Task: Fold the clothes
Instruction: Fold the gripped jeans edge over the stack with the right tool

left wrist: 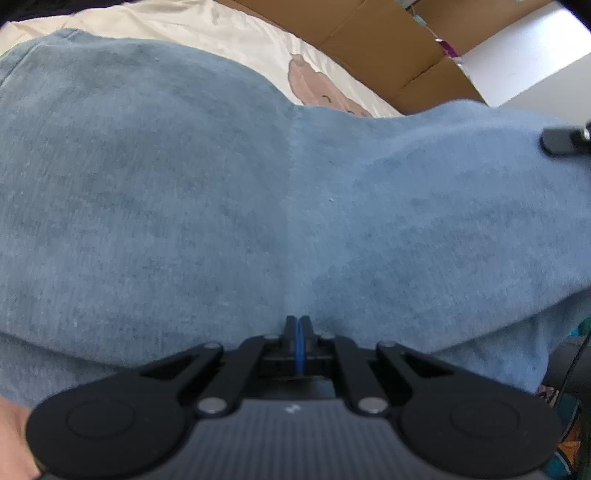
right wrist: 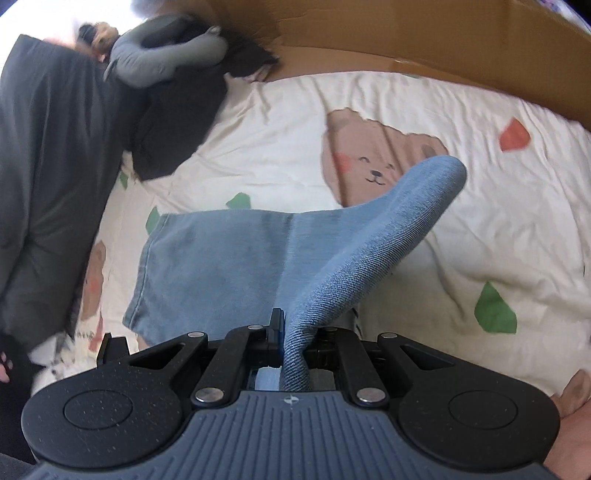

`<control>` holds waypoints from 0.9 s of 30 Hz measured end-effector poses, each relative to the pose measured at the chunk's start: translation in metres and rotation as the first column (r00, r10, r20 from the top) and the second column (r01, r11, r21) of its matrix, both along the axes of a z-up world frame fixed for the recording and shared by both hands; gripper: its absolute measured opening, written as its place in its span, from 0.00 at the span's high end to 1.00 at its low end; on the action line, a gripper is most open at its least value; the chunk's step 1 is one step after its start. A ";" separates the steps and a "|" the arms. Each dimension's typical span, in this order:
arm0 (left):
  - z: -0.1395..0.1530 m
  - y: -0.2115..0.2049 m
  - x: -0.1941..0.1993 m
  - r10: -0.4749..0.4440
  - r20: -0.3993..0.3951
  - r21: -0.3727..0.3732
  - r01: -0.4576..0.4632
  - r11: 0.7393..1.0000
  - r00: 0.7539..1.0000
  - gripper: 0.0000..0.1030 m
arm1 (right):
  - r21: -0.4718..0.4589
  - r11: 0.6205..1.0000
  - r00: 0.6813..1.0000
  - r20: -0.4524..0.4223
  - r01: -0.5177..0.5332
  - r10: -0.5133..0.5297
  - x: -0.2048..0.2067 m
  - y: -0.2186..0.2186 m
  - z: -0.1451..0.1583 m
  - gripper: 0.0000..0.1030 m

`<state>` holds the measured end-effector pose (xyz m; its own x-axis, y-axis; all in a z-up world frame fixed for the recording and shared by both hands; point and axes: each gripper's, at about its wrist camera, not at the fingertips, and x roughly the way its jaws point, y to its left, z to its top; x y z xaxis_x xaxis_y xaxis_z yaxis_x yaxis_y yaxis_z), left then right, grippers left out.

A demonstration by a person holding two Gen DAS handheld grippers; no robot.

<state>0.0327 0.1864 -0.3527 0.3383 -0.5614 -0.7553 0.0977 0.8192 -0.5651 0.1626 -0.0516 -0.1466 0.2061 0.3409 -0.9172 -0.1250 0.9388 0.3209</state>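
Light blue denim jeans [left wrist: 258, 192] fill the left wrist view, lifted and spread wide. My left gripper [left wrist: 298, 325] is shut, its tips pinched on the cloth where a crease runs down to them. A black finger of the other gripper [left wrist: 565, 142] shows at the right edge against the cloth. In the right wrist view the jeans [right wrist: 221, 266] lie partly flat on a cream bear-print sheet [right wrist: 461, 240]. One thick fold rises in an arc. My right gripper [right wrist: 293, 332] is shut on that fold.
Dark grey clothes [right wrist: 48, 177] and a grey bundled garment [right wrist: 162, 62] lie at the sheet's far left. A cardboard box [right wrist: 406, 33] borders the back; it appears as cardboard [left wrist: 388, 48] in the left view, beside a white surface [left wrist: 524, 62]. A hand [right wrist: 576, 424] holds the right gripper.
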 end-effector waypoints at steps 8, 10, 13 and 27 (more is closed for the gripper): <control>-0.005 -0.003 -0.021 -0.034 0.026 -0.023 0.034 0.999 0.999 0.98 | -0.079 0.989 0.992 -0.023 -0.127 0.126 0.011 0.066 0.016 0.93; -0.007 -0.004 -0.024 -0.033 0.024 -0.029 0.034 0.999 0.999 0.98 | -0.098 0.984 0.989 -0.029 -0.150 0.147 0.012 0.080 0.016 0.93; -0.010 0.000 -0.028 -0.014 0.012 -0.053 0.014 0.999 1.000 0.98 | -0.117 0.978 0.984 -0.036 -0.175 0.172 0.014 0.100 0.016 0.93; 0.035 0.092 -0.049 0.298 0.115 -0.162 -0.278 0.947 0.948 0.93 | -0.133 0.971 0.979 -0.074 -0.201 0.192 0.033 0.165 -0.002 0.92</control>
